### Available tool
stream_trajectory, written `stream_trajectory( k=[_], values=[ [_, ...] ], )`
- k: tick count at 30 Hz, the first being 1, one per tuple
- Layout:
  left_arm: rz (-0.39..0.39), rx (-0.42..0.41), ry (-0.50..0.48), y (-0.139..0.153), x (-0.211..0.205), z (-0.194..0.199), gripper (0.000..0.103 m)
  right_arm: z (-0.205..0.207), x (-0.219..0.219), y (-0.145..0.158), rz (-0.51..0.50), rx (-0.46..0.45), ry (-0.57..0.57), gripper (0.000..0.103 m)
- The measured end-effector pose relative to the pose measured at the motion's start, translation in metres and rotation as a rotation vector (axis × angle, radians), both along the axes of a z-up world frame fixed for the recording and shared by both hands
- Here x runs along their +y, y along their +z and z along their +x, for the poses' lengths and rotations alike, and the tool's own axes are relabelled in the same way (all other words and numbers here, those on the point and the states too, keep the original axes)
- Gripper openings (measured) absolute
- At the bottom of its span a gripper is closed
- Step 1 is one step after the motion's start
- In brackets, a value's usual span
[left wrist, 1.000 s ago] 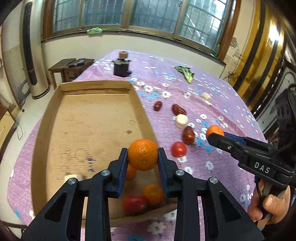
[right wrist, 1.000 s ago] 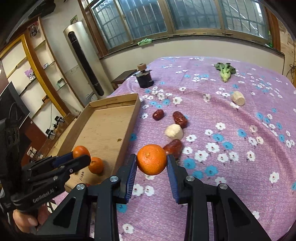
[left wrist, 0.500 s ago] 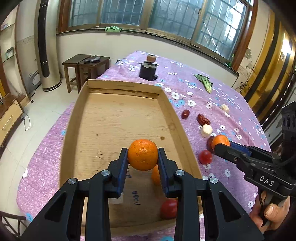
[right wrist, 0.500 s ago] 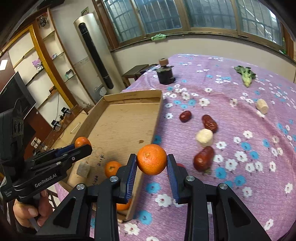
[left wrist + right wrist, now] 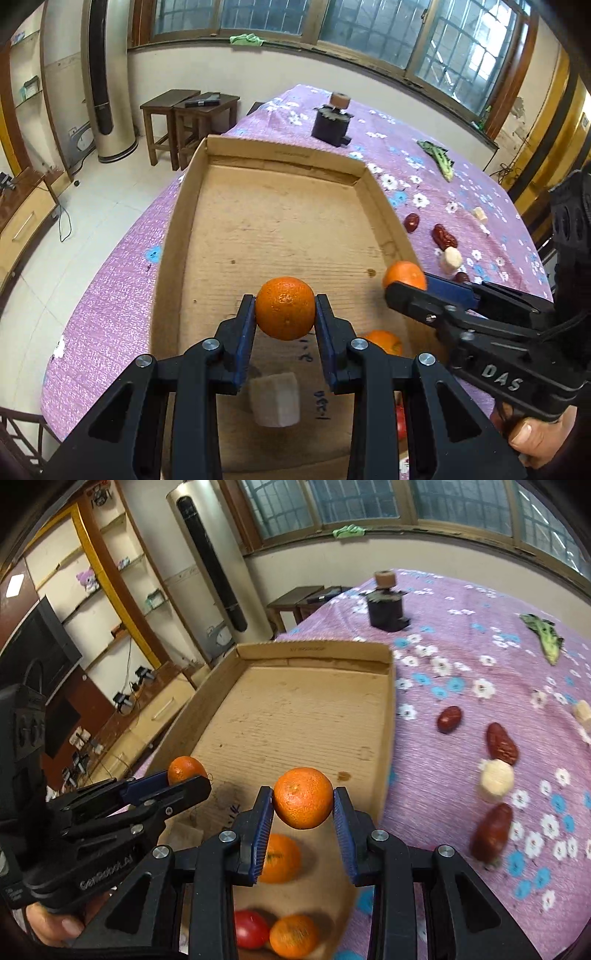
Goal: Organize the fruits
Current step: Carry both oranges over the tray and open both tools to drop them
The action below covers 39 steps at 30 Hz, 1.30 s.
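My left gripper (image 5: 285, 314) is shut on an orange (image 5: 285, 308) and holds it above the near part of the cardboard tray (image 5: 280, 155). My right gripper (image 5: 303, 803) is shut on a second orange (image 5: 303, 797) above the tray's (image 5: 314, 651) near right part. In the left wrist view the right gripper (image 5: 406, 282) comes in from the right with its orange (image 5: 404, 273); in the right wrist view the left gripper (image 5: 186, 779) comes in from the left with its orange (image 5: 184, 770). In the tray lie two oranges (image 5: 277, 856) (image 5: 293, 936), a red tomato (image 5: 251, 928) and a pale block (image 5: 274, 398).
On the purple flowered cloth (image 5: 461, 657) right of the tray lie red dates (image 5: 449, 719) (image 5: 500, 743) (image 5: 491, 830), a pale round piece (image 5: 496, 777) and a green vegetable (image 5: 546, 638). A dark stand (image 5: 386, 605) sits at the far end. Stools (image 5: 188, 118) stand beyond the table.
Both grippers have moved left with their oranges, from over the cloth and the tray's right edge to over the tray. Both have stayed shut.
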<state>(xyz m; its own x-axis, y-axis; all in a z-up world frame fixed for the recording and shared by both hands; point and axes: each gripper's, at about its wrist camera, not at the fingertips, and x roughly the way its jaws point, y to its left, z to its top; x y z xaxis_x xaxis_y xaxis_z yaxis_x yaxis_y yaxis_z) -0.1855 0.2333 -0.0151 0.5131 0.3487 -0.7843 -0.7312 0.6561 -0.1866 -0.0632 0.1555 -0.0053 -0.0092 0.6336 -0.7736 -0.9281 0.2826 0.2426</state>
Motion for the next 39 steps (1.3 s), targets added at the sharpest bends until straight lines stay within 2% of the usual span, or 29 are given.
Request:
stream_trajectory(
  k=[9,19,21,23,24,26,28,30,33,39],
  values=[
    [-0.024,0.034,0.020,-0.009,0.013,0.001,0.029,-0.007,0.031,-0.026,-0.069,-0.004,0.029,0.033],
    [-0.046,0.090,0.032,-0.020,0.015,0.009,0.030,-0.003,0.036,-0.031,-0.086,0.024,0.028,0.036],
    [-0.046,0.092,0.037,-0.020,0.015,0.008,0.030,-0.001,0.036,-0.031,-0.084,0.029,0.026,0.038],
    [-0.062,0.090,0.043,-0.019,0.016,0.007,0.030,0.002,0.034,-0.030,-0.079,0.026,0.011,0.045],
    [-0.068,0.088,0.042,-0.019,0.016,0.006,0.032,0.004,0.033,-0.029,-0.078,0.027,0.005,0.052],
    [-0.076,0.087,0.040,-0.017,0.015,0.006,0.037,0.008,0.027,-0.026,-0.055,0.048,-0.011,0.056],
    [-0.046,0.103,0.063,-0.012,0.011,0.004,0.057,0.011,0.020,-0.019,-0.037,0.050,-0.026,0.058],
    [-0.027,0.087,0.073,-0.005,0.009,0.001,0.066,0.013,0.013,-0.012,-0.015,0.056,-0.029,0.059],
    [-0.012,0.055,0.072,0.006,0.003,-0.004,0.067,0.016,-0.003,0.000,0.024,0.073,-0.038,0.063],
    [0.006,0.032,0.026,0.020,-0.015,0.006,0.067,0.037,-0.045,0.012,0.066,0.075,-0.107,0.063]
  ],
)
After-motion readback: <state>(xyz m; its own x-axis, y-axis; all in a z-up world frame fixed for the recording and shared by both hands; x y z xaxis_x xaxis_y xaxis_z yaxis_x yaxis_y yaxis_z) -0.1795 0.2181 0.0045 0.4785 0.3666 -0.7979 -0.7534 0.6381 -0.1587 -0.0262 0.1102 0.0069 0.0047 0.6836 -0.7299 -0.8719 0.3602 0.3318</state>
